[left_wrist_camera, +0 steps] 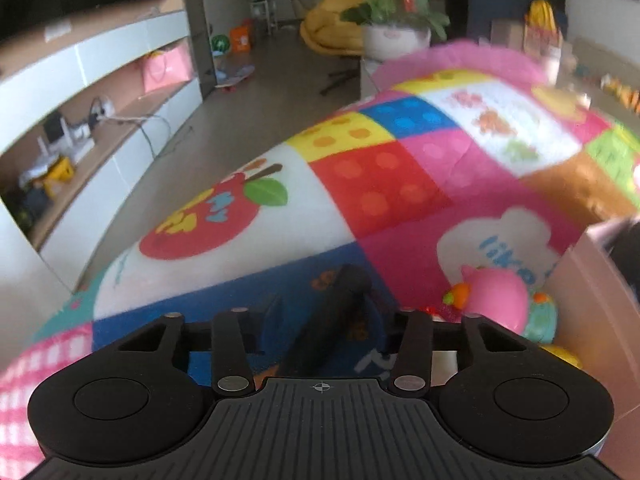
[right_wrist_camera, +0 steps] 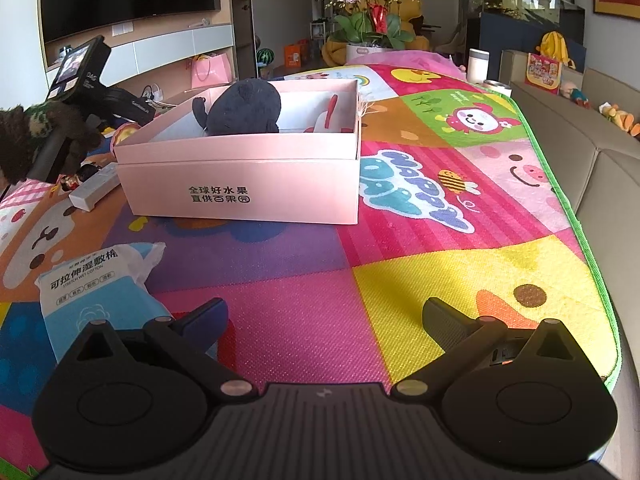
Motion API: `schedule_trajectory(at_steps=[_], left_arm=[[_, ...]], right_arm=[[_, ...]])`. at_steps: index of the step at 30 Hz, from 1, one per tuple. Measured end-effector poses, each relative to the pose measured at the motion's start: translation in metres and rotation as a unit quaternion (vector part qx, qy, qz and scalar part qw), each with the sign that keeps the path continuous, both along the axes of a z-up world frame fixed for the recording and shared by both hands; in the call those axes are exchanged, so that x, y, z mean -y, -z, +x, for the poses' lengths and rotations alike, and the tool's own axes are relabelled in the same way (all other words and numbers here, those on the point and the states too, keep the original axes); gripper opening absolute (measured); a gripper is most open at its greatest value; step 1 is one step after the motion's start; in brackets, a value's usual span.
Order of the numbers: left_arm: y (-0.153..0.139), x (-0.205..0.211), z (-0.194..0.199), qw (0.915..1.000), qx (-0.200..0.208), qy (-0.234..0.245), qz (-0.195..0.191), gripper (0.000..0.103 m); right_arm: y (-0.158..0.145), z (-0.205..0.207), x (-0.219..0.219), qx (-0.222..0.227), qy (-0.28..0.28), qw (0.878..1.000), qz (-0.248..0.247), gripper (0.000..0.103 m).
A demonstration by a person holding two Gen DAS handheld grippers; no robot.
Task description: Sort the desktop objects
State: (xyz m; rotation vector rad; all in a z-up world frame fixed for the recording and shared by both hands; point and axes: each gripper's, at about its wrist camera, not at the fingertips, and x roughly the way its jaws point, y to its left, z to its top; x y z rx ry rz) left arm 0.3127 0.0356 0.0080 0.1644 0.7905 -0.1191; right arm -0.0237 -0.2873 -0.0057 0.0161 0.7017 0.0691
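My right gripper [right_wrist_camera: 324,322] is open and empty, low over the colourful play mat [right_wrist_camera: 460,264]. A blue-and-white pack of cotton pads [right_wrist_camera: 96,292] lies by its left finger. Ahead stands a pink box [right_wrist_camera: 248,184] holding a dark plush toy [right_wrist_camera: 244,108] and a red-and-white item [right_wrist_camera: 326,118]. My left gripper [left_wrist_camera: 332,320] is shut on a long dark object [left_wrist_camera: 332,320], tilted over the mat. The pink box edge [left_wrist_camera: 596,312] is at its right, with a pink toy [left_wrist_camera: 500,300] beside it. The left gripper's body also shows in the right wrist view [right_wrist_camera: 80,80].
A white remote [right_wrist_camera: 94,188] and small figures [right_wrist_camera: 72,182] lie left of the box. A white cup [right_wrist_camera: 478,66] and a flower pot [right_wrist_camera: 368,48] stand at the mat's far end. A sofa [right_wrist_camera: 608,184] runs along the right edge. A TV cabinet [left_wrist_camera: 80,120] is left.
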Motion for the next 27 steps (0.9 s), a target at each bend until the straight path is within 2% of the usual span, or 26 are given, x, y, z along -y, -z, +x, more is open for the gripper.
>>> schedule_trajectory(at_steps=[2, 3, 7, 11, 15, 19, 24, 25, 26, 27], left_arm=[[0.0, 0.006, -0.005, 0.9998, 0.003, 0.003, 0.018, 0.024], [-0.001, 0.007, -0.009, 0.9997, 0.003, 0.001, 0.023, 0.022], [-0.023, 0.005, -0.053, 0.9997, 0.022, 0.012, -0.003, 0.022], [-0.059, 0.009, -0.139, 0.9959, 0.067, 0.055, -0.024, 0.022], [-0.076, 0.017, -0.224, 0.9901, 0.077, 0.092, -0.072, 0.022], [-0.053, 0.03, -0.283, 0.9852, 0.042, 0.114, -0.121, 0.022], [-0.018, 0.047, -0.316, 0.9881, 0.015, 0.104, -0.112, 0.026], [-0.016, 0.048, -0.32, 0.989, 0.016, 0.102, -0.106, 0.03], [-0.015, 0.05, -0.322, 0.9902, 0.02, 0.1, -0.096, 0.041], [-0.014, 0.049, -0.325, 0.9912, 0.024, 0.097, -0.087, 0.046]], right_arm=[[0.0, 0.0, 0.0, 0.0, 0.0, 1.0, 0.0, 0.103], [0.0, 0.0, 0.0, 0.0, 0.0, 1.0, 0.0, 0.103], [0.0, 0.001, -0.001, -0.001, 0.0, 1.0, -0.002, 0.103], [0.0, 0.003, -0.004, -0.007, -0.001, 1.0, -0.013, 0.103], [0.0, 0.005, -0.003, -0.011, -0.002, 1.0, -0.013, 0.103], [0.0, 0.005, -0.003, -0.009, -0.002, 1.0, -0.013, 0.103], [-0.001, 0.005, -0.003, -0.011, -0.004, 1.0, -0.015, 0.103], [-0.002, 0.005, -0.003, -0.014, -0.007, 1.0, -0.016, 0.103], [-0.003, 0.005, -0.003, -0.017, -0.008, 1.0, -0.016, 0.103], [-0.006, 0.004, -0.002, -0.016, -0.009, 1.0, -0.013, 0.103]])
